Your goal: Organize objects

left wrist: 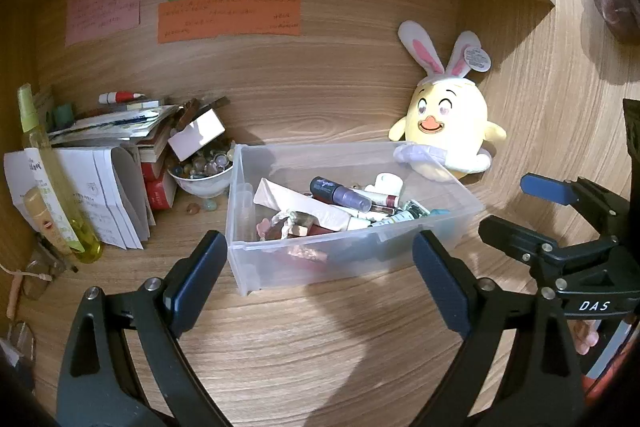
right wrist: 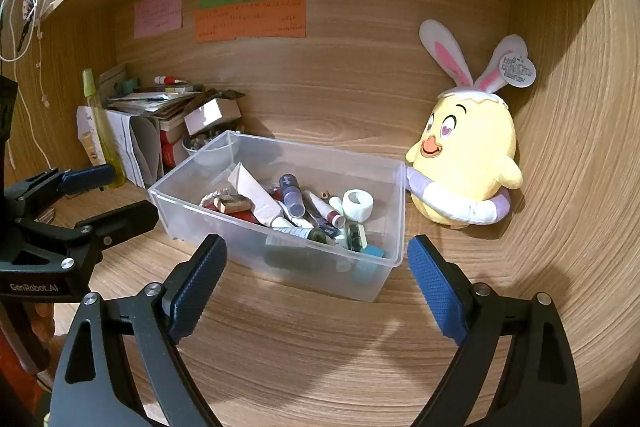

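A clear plastic bin (left wrist: 304,259) sits on the wooden desk, filled with several small cosmetics: a white tube (left wrist: 296,205), a purple bottle (left wrist: 340,191) and a white tape roll (right wrist: 358,202). The bin also shows in the right wrist view (right wrist: 192,215). My left gripper (left wrist: 320,279) is open and empty, just in front of the bin's near wall. My right gripper (right wrist: 316,283) is open and empty, in front of the bin's near right corner. Each gripper shows in the other's view: the right gripper (left wrist: 520,207), the left gripper (right wrist: 116,195).
A yellow chick plush with bunny ears (left wrist: 448,123) leans against the bin's far right corner. At the left stand a stack of books and papers (left wrist: 120,155), a bowl of glass beads (left wrist: 204,171) and a tall yellow spray bottle (left wrist: 52,179). Sticky notes (left wrist: 228,15) hang on the back wall.
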Tool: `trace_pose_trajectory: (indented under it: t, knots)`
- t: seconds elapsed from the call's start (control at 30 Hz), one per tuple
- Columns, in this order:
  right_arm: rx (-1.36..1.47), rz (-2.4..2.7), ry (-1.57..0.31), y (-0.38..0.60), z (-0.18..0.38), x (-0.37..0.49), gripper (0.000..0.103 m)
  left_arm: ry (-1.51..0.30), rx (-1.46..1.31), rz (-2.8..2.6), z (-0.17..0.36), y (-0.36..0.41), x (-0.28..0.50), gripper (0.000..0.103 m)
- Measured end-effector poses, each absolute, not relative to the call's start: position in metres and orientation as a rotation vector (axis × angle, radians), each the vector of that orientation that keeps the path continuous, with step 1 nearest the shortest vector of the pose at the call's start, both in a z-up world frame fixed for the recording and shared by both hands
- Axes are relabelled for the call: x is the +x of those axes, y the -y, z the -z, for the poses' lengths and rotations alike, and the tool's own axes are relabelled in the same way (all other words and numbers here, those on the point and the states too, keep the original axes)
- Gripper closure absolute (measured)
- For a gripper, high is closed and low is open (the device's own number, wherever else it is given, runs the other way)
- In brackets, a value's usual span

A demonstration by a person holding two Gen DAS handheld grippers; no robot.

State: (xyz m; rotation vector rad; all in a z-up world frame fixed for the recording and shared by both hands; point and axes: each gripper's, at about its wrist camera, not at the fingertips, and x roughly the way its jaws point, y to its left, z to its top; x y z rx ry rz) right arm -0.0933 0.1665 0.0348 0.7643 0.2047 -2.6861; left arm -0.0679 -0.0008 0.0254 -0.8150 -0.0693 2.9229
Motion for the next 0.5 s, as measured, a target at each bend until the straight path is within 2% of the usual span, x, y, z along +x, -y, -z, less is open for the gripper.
trace_pose_trajectory:
  t: [0.5]
  knots:
    - [0.767, 2.687, -0.208, -0.1667, -0.0354, -0.0937, 0.012, 0.085, -0.847, -2.917, -0.0231, 0.0024, -0.0708, 0.008]
